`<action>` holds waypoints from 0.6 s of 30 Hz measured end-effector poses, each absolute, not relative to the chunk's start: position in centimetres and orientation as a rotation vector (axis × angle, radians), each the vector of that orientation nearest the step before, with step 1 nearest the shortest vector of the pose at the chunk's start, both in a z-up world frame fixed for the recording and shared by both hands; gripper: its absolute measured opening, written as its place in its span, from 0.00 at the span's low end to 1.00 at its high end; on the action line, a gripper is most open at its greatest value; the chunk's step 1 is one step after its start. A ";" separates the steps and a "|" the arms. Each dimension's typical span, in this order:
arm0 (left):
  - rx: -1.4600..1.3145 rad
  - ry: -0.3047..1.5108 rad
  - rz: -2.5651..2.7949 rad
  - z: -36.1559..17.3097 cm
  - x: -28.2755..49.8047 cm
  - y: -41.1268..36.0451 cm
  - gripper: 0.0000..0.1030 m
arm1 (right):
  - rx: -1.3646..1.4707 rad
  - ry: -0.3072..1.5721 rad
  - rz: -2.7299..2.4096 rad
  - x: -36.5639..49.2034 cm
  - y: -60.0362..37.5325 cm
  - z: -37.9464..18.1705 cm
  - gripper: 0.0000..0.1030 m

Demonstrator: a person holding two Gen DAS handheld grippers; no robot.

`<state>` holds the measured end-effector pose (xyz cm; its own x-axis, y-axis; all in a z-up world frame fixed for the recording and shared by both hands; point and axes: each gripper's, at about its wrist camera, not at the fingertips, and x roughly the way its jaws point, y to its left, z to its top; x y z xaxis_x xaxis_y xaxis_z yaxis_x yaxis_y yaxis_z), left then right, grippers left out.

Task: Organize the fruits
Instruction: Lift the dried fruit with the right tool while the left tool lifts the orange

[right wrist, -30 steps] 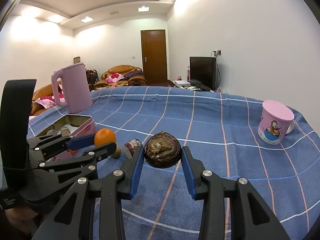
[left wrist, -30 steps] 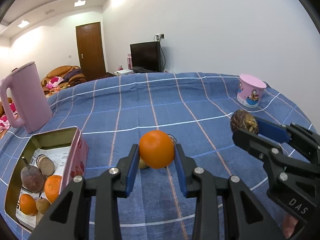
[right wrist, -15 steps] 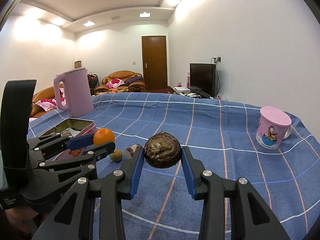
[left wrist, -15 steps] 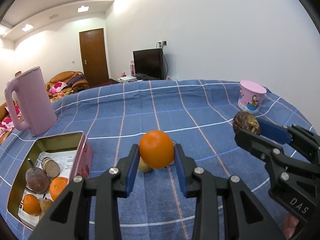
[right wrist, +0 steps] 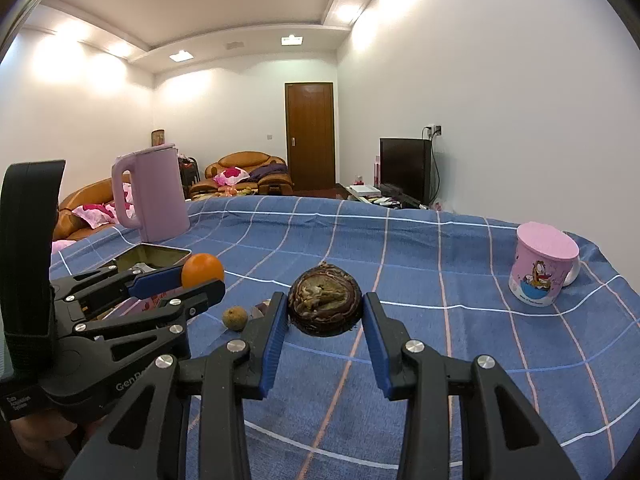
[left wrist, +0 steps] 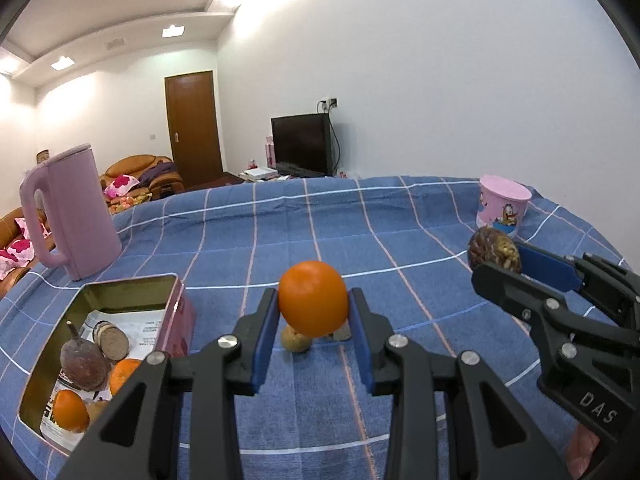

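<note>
Left gripper jaws clamp a round orange; right gripper jaws clamp a brown fruit, flattish, long axis spanning the jaws.

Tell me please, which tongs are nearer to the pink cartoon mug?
Right. The right tongs, shut on the brown fruit, hang nearer the pink cartoon mug. The left tongs, shut on the orange, hang farther, beside the tin box.

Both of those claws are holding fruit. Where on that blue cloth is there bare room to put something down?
The blue cloth lies bare across the wide middle, between the pink kettle and the cartoon cup. It is crowded near the open tin, which already holds fruit, and just below the orange, where a small brown fruit lies.
</note>
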<state>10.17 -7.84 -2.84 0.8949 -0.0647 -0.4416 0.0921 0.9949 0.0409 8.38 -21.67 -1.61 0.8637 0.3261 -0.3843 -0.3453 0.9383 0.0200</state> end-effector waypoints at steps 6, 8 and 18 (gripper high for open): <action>0.060 0.435 -0.075 -2.6 9.8 -7.7 0.35 | -0.052 0.378 0.352 8.1 -21.7 -1.5 0.39; 0.060 0.428 -0.075 -2.6 9.7 -7.6 0.35 | -0.052 0.376 0.353 8.0 -21.7 -1.5 0.39; 0.071 0.389 -0.067 -2.3 8.9 -7.7 0.35 | -0.051 0.365 0.356 7.8 -21.7 -1.4 0.39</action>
